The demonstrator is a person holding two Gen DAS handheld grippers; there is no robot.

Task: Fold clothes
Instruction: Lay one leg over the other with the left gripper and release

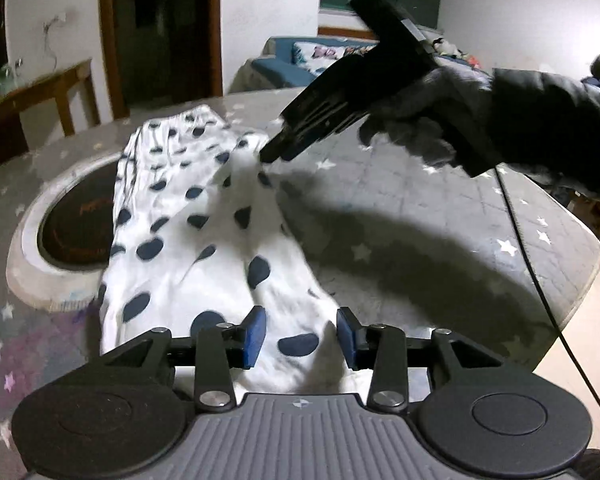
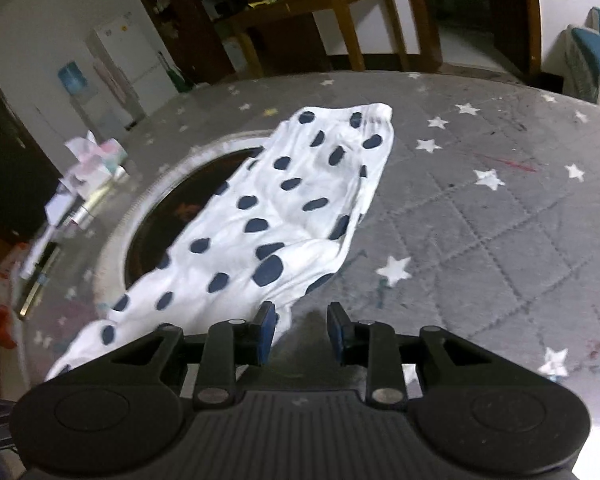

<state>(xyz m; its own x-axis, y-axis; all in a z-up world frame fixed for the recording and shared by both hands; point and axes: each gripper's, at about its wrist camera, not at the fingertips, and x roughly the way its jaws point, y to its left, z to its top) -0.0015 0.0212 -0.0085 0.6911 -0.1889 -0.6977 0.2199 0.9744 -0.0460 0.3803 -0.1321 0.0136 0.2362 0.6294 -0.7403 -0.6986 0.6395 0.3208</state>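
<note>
A white garment with dark blue dots point(image 1: 204, 240) lies lengthwise on the grey star-patterned table cover point(image 1: 420, 208). It also shows in the right wrist view point(image 2: 284, 216). My left gripper point(image 1: 302, 336) is open, its blue pads on either side of the garment's near end. My right gripper point(image 2: 302, 332) is open just right of the garment's near edge, over the cover point(image 2: 480, 220). In the left wrist view the right gripper point(image 1: 272, 152), held in a black-gloved hand, has its tip at a raised fold of the garment.
A round dark opening with a pale rim point(image 1: 76, 224) sits in the table under the garment's left side; it also shows in the right wrist view point(image 2: 172, 216). Boxes and small items point(image 2: 84, 176) lie at the table's left. A cable point(image 1: 532, 264) hangs at right.
</note>
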